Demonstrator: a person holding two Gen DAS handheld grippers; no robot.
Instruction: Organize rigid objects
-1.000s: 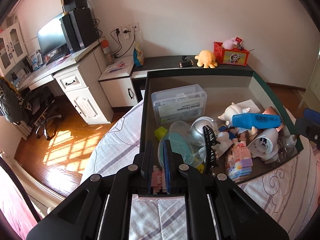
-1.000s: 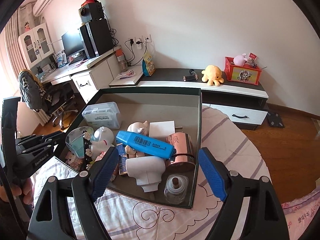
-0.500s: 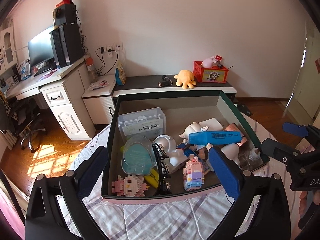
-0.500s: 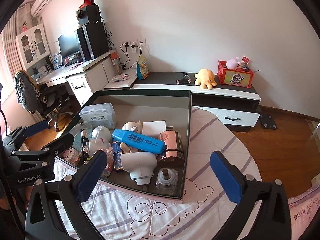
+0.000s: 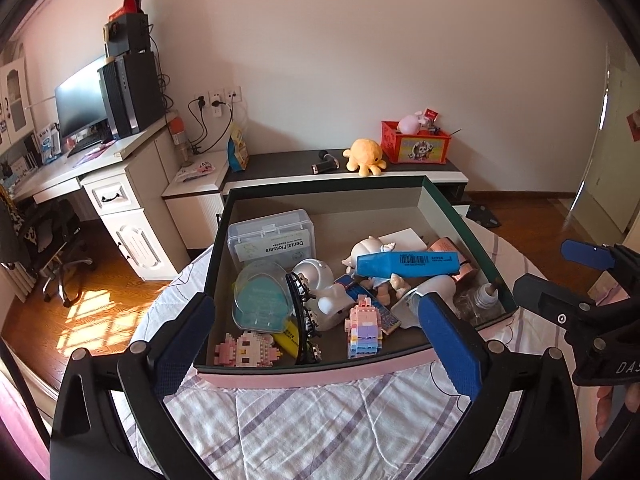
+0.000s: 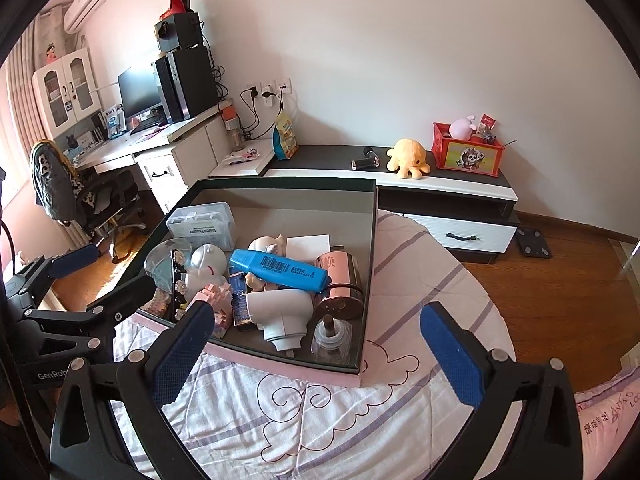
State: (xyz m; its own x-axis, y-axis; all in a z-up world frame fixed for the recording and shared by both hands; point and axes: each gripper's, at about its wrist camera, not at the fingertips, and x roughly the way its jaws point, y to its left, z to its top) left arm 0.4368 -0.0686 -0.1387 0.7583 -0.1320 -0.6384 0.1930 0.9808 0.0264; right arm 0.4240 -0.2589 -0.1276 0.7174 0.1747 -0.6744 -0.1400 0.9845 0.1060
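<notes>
A dark green box [image 5: 442, 204] [image 6: 370, 240] with a pink front edge sits on the striped bed cover. Inside lie a blue highlighter [image 5: 406, 263] [image 6: 280, 270], a clear floss case [image 5: 270, 238], a teal clear case [image 5: 260, 300], a white figure [image 5: 320, 284], a pink brick toy [image 5: 246, 350], a pastel brick figure [image 5: 364, 326], a black comb [image 5: 302, 316], a white cup [image 6: 280, 312] and a copper tin [image 6: 340, 280]. My left gripper [image 5: 316, 340] stands open before the box's front edge, empty. My right gripper [image 6: 316, 348] is open too, at the box's near right corner.
The bed cover [image 5: 320, 420] spreads in front of the box. Behind it a low dark-topped cabinet [image 6: 440, 178] carries a yellow plush octopus [image 5: 365, 156] and a red box [image 5: 416, 146]. A white desk with monitor [image 5: 80, 100] and an office chair [image 6: 64, 184] stand left.
My left gripper opened from shut on the pink brick toy, which now lies in the box's near left corner, and it pulled back. The right gripper opened wider and drew back a little.
</notes>
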